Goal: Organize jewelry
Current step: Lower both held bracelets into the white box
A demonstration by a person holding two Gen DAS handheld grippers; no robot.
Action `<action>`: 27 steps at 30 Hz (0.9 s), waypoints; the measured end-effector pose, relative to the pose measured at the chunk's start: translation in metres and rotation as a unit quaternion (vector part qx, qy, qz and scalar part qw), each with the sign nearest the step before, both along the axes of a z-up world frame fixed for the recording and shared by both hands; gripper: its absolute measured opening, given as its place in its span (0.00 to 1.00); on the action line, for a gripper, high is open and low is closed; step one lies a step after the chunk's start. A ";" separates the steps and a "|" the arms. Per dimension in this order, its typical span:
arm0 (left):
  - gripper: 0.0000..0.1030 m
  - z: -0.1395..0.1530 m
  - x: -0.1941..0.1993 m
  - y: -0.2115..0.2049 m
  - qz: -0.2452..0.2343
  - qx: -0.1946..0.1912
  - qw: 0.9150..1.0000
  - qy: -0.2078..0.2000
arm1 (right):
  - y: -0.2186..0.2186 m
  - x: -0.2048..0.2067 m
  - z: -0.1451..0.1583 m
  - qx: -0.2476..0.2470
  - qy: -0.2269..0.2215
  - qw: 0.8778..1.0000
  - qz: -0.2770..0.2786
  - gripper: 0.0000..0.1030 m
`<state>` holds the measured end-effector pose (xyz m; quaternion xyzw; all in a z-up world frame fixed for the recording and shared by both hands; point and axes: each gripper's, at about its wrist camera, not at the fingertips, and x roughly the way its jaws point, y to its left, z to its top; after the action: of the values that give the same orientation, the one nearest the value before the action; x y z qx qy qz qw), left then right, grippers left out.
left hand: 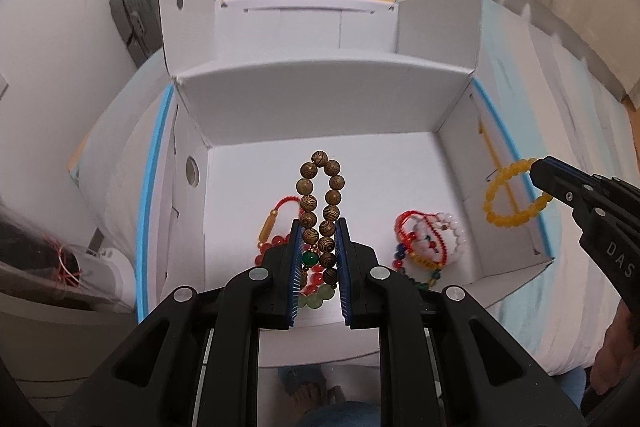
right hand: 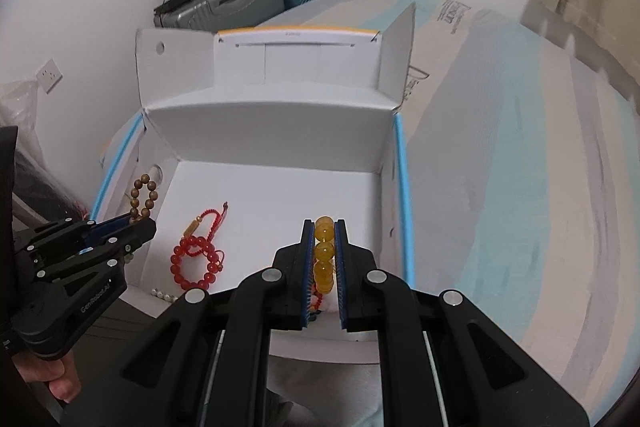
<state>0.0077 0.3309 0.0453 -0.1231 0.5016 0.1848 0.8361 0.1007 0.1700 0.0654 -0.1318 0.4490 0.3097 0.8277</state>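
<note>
My left gripper (left hand: 319, 223) is shut on a brown wooden bead bracelet (left hand: 320, 187), whose loop sticks out past the fingertips above the open white box (left hand: 304, 87). My right gripper (right hand: 325, 223) is shut on a yellow bead bracelet (right hand: 324, 251); from the left wrist camera that yellow bead bracelet (left hand: 516, 193) hangs as a ring at the box's right wall. On the box floor lie a red bead bracelet (right hand: 194, 263) with a red cord and gold tube, and a pile of white, red and mixed-colour bracelets (left hand: 430, 241). The left gripper (right hand: 140, 225) also shows in the right wrist view.
The box (right hand: 276, 123) sits on a bed with a pale blue and white cover (right hand: 520, 187); its lid flaps stand up at the back. Suitcases (right hand: 240, 1) and clothes are stacked against the far wall. A hand (right hand: 60, 383) holds the left gripper's handle.
</note>
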 end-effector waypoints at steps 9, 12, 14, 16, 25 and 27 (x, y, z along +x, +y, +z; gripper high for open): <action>0.14 -0.037 0.002 0.022 0.012 -0.023 0.999 0.027 | 0.021 0.006 -0.041 -0.030 0.027 0.999 0.003 0.09; 0.14 -0.045 0.003 0.026 0.013 -0.026 0.999 0.037 | 0.029 0.008 -0.050 -0.036 0.032 0.999 0.005 0.09; 0.14 -0.050 0.004 0.029 0.013 -0.028 0.999 0.043 | 0.033 0.008 -0.055 -0.040 0.036 0.999 0.007 0.09; 0.14 -0.056 0.005 0.029 0.010 -0.030 0.998 0.052 | 0.034 0.008 -0.058 -0.041 0.038 0.998 0.008 0.09; 0.16 -0.067 0.007 0.030 0.005 -0.031 0.998 0.055 | 0.037 0.010 -0.066 -0.046 0.042 0.998 0.005 0.11; 0.18 -0.064 0.006 0.030 0.006 -0.030 0.998 0.050 | 0.037 0.009 -0.065 -0.042 0.043 0.998 0.006 0.11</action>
<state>0.0132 0.3614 -0.0191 -0.1415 0.5473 0.1801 0.8050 0.1096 0.2073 0.0003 -0.1562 0.4962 0.3009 0.7993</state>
